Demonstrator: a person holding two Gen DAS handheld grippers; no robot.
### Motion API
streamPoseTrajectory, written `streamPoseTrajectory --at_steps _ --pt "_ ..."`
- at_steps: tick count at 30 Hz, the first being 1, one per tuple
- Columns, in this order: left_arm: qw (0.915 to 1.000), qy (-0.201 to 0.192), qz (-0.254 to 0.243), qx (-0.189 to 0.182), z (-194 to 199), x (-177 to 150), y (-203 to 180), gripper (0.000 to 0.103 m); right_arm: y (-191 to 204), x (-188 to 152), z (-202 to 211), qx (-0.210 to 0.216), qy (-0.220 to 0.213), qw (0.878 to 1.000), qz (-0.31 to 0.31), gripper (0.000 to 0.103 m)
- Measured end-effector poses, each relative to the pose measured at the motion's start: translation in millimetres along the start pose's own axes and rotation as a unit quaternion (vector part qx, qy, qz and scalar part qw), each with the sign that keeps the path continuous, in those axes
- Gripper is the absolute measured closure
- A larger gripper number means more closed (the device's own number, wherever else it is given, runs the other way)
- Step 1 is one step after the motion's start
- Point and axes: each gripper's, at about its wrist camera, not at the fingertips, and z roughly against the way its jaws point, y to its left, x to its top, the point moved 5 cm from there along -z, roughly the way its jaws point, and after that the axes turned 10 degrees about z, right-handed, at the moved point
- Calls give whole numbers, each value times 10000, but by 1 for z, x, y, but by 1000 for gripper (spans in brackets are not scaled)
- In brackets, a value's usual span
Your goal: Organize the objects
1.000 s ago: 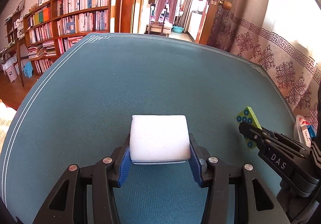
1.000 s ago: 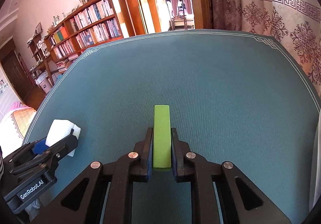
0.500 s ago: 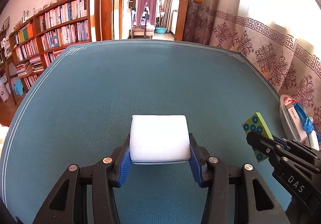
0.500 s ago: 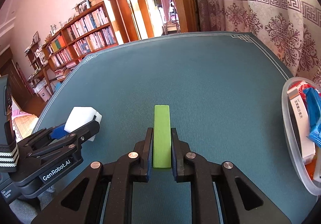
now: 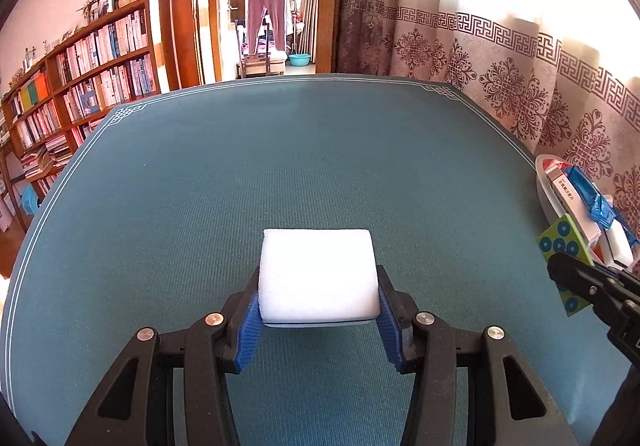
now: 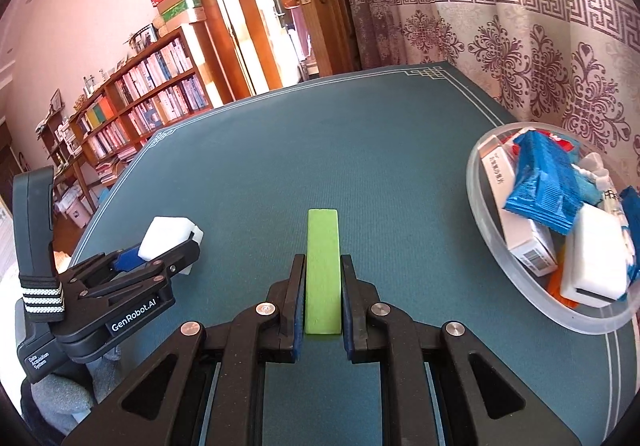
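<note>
Both hands loaded, with the bin at the far right of the surface

The left gripper (image 5: 318, 320) has its jaws clamped on a white foam block (image 5: 318, 278) held above the teal surface (image 5: 280, 166); the right gripper (image 6: 323, 306) has its jaws pressed together on a thin green card (image 6: 322, 270) — flat, rigid-looking, gripped by its faces. The soft, squared foam could deform and slip if the squeeze eases. The clear round bin (image 6: 520, 286) is already heaped with blue crinkly packets and boxes, so either piece could well slide off the pile or catch the rim — and the two grippers, close together, may collide on approach.
</note>
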Motion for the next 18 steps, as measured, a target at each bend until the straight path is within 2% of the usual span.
streamPoseTrajectory --at_steps 9,18 --pt "9999 37 -103 7 3 -7 -9 51 -48 -2 42 -381 -324 9982 -337 88" --pt "9997 137 -176 -89 7 -16 -23 51 -108 -2 82 -1010 -679 9893 -810 88"
